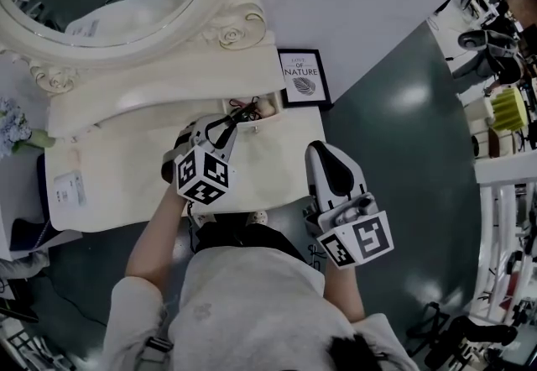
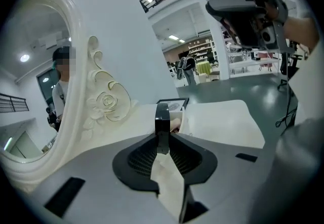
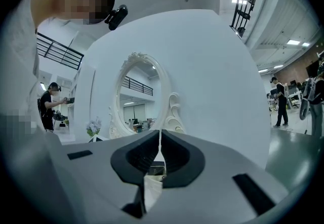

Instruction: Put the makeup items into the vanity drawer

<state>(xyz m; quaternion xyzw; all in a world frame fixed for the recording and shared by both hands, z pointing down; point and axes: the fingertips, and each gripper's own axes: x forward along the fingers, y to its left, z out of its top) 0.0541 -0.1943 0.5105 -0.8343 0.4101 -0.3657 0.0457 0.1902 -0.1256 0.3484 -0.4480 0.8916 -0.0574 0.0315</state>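
My left gripper (image 1: pixel 228 124) (image 2: pixel 162 142) is shut on a slim black makeup item (image 2: pixel 162 119), which stands upright between the jaws. It hovers over the cream vanity top (image 1: pixel 126 176), close to the open drawer (image 1: pixel 267 112) at the back right, where small items lie; I cannot tell them apart. The drawer (image 2: pixel 178 116) shows just past the held item in the left gripper view. My right gripper (image 1: pixel 322 151) (image 3: pixel 160 139) hangs beyond the vanity's right edge above the floor, jaws shut with nothing between them.
An oval mirror in an ornate cream frame (image 1: pixel 226 25) (image 2: pixel 101 101) (image 3: pixel 172 111) stands at the vanity's back. A black-framed print (image 1: pixel 303 77) leans by the wall to the right of the drawer. Pale flowers (image 1: pixel 13 126) sit at far left. Grey floor (image 1: pixel 403 193) lies to the right.
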